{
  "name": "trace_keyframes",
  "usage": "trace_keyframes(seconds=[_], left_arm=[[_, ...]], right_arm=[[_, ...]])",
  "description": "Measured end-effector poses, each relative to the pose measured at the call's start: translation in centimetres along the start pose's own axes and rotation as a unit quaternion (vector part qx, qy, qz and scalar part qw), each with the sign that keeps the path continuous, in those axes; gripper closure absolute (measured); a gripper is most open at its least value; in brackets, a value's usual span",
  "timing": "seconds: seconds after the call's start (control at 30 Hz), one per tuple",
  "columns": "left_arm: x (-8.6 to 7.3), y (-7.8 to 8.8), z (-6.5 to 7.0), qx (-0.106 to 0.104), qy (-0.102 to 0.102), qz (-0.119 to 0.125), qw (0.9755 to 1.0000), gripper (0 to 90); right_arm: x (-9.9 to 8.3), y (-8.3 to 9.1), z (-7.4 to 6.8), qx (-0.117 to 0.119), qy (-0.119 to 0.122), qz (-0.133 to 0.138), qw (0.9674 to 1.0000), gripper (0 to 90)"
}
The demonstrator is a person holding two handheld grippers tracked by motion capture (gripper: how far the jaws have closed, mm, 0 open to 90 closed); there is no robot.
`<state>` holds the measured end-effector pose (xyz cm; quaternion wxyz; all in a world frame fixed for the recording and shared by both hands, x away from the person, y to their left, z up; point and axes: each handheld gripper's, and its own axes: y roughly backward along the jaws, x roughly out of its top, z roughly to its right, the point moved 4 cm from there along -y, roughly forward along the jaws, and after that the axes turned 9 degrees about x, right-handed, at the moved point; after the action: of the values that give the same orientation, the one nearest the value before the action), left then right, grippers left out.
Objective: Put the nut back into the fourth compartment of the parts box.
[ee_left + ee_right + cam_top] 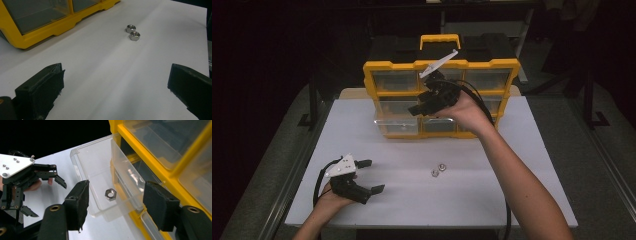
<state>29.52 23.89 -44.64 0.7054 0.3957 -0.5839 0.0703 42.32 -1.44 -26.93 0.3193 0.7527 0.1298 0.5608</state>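
Hex nut (110, 194): lies loose in the pulled-out clear drawer (92, 167) of the yellow organizer (377, 70), below the right gripper (113, 202).
Right gripper: jaws spread, nothing between them.
Left gripper (113, 82): jaws wide apart, empty, low over the table (522, 165).
Remaining: 2 hex nuts (438, 170) on the table, touching.
Risk: a pinch on 1 could knock the other away; the protruding drawer could be bumped.
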Motion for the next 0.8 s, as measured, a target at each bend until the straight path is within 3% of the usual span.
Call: trace_keyframes(seconds=[0.07, 0.27, 0.33, 0.47, 0.8], left_arm=[[0.0, 0.0, 0.0, -0.001, 0.0, 0.0, 1.0, 0.5], [-0.1, 0.0, 0.0, -0.002, 0.001, -0.001, 1.0, 0.5], [-0.1, 0.0, 0.0, -0.003, 0.0, -0.001, 1.0, 0.5], [-0.1, 0.0, 0.0, -0.005, 0.0, -0.003, 1.0, 0.5], [-0.2, 0.0, 0.0, -0.006, -0.005, -0.006, 1.0, 0.5]], right_arm=[[-0.3, 0.3, -0.1, 0.0, -0.009, 0.004, 0.9999, 35.3], [-1.6, 0.8, 0.0, -0.006, 0.006, 0.0, 1.0, 30.9], [-2.0, 0.9, -0.2, -0.003, -0.004, 0.005, 1.0, 30.3], [-3.1, 1.0, 0.1, -0.011, 0.004, 0.001, 0.9999, 30.2], [-5.7, 0.5, 0.0, -0.012, 0.007, -0.005, 0.9999, 29.9]])
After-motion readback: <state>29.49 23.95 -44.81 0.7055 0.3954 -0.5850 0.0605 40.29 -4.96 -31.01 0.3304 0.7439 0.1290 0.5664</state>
